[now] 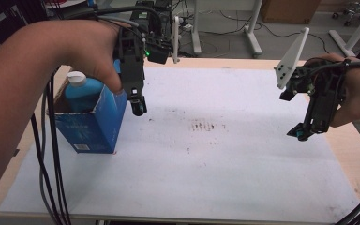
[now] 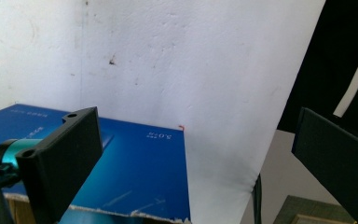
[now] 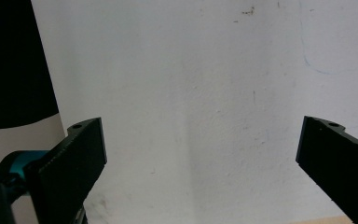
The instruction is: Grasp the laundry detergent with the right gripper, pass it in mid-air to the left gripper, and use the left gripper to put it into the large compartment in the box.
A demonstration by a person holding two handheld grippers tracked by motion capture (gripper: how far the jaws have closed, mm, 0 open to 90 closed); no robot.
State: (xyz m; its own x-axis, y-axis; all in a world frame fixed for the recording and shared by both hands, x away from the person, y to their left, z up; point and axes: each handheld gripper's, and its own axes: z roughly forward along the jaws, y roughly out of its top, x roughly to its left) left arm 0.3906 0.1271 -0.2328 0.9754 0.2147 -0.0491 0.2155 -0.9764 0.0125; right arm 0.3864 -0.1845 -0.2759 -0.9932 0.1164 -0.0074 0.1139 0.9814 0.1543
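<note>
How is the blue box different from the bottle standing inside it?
The blue box is dark blue with flat sides and corners; the bottle is a lighter, brighter blue and rounded. The box is open at the top, with a rough torn edge; the bottle is closed with a white cap. The box stands on the white sheet; the bottle stands inside the box, its top poking out. Both are blue and upright.

A glossy blue cardboard box [image 1: 91,123] with a torn raw edge sits beside the left gripper's matt black plastic jaws; white sheet [image 1: 225,154], rough and scuffed, covers the wooden tabletop [image 1: 351,140].
</note>
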